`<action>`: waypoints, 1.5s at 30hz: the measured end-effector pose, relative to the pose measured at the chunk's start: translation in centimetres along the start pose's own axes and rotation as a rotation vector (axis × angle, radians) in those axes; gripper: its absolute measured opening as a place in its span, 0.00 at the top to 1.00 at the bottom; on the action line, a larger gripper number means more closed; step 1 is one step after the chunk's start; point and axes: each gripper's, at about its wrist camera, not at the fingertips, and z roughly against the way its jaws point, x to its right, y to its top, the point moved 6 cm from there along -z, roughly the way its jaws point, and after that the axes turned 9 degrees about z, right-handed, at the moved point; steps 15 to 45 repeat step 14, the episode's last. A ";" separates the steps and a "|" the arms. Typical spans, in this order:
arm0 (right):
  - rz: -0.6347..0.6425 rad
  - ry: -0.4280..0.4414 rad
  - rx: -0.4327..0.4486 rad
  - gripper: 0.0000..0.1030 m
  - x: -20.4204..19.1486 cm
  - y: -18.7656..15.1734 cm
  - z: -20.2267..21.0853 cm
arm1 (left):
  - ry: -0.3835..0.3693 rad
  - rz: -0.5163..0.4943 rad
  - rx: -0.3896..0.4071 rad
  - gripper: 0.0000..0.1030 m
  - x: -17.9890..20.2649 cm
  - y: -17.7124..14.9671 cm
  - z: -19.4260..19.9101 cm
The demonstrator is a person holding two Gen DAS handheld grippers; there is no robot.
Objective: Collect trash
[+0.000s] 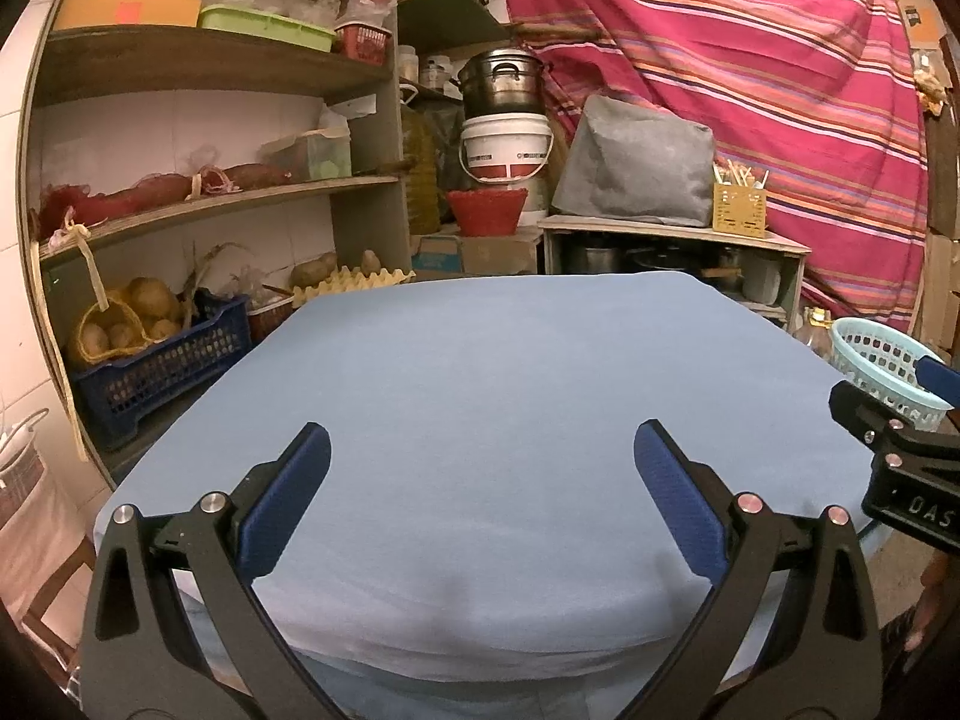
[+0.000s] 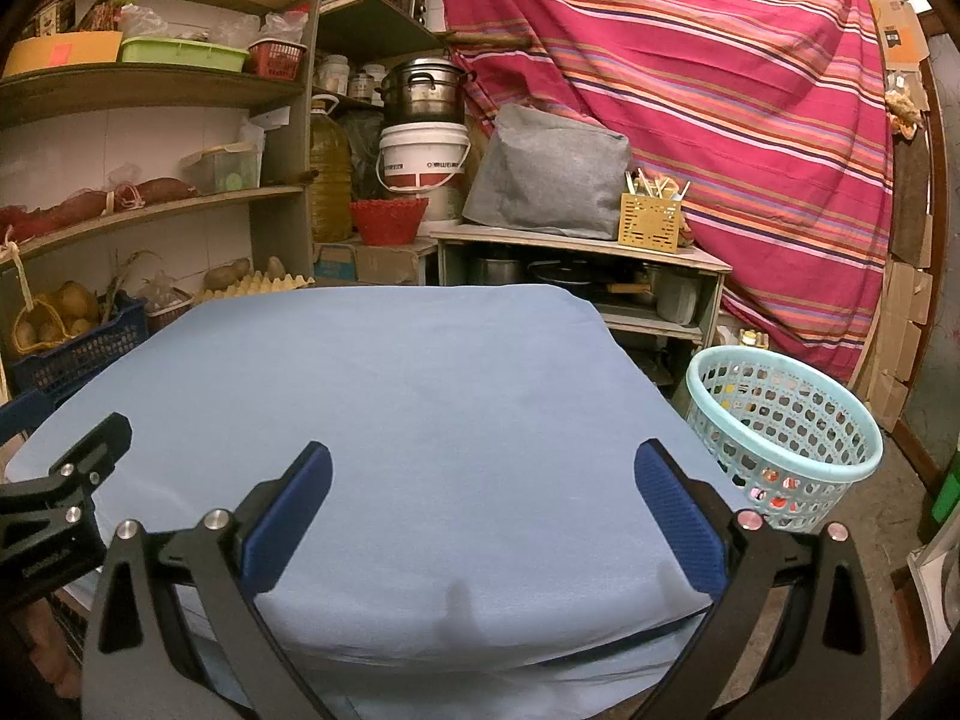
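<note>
A table under a light blue cloth fills the middle of both views; no loose trash shows on it. A pale turquoise perforated basket stands on the floor off the table's right side, with some coloured bits visible through its holes; its rim also shows in the left wrist view. My left gripper is open and empty above the table's near edge. My right gripper is open and empty over the near right part of the table. Each gripper shows at the edge of the other's view.
Wooden shelves at the left hold boxes, a blue crate of potatoes and egg trays. Behind the table stand a white bucket with a pot on it, a red basket and a low cabinet. A striped cloth hangs at the right.
</note>
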 end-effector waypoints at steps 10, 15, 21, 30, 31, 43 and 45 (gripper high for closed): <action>0.004 -0.003 -0.002 0.04 0.2 -0.1 0.0 | -0.012 0.015 0.010 0.05 -0.1 0.3 0.4; 0.004 0.000 -0.004 0.04 0.7 -0.2 -0.1 | -0.015 0.023 -0.005 0.05 -0.2 0.3 0.1; 0.004 0.000 -0.004 0.04 0.7 -0.2 -0.1 | -0.015 0.023 -0.005 0.05 -0.2 0.3 0.1; 0.004 0.000 -0.004 0.04 0.7 -0.2 -0.1 | -0.015 0.023 -0.005 0.05 -0.2 0.3 0.1; 0.004 0.000 -0.004 0.04 0.7 -0.2 -0.1 | -0.015 0.023 -0.005 0.05 -0.2 0.3 0.1; 0.004 0.000 -0.004 0.04 0.7 -0.2 -0.1 | -0.015 0.023 -0.005 0.05 -0.2 0.3 0.1; 0.004 0.000 -0.004 0.04 0.7 -0.2 -0.1 | -0.015 0.023 -0.005 0.05 -0.2 0.3 0.1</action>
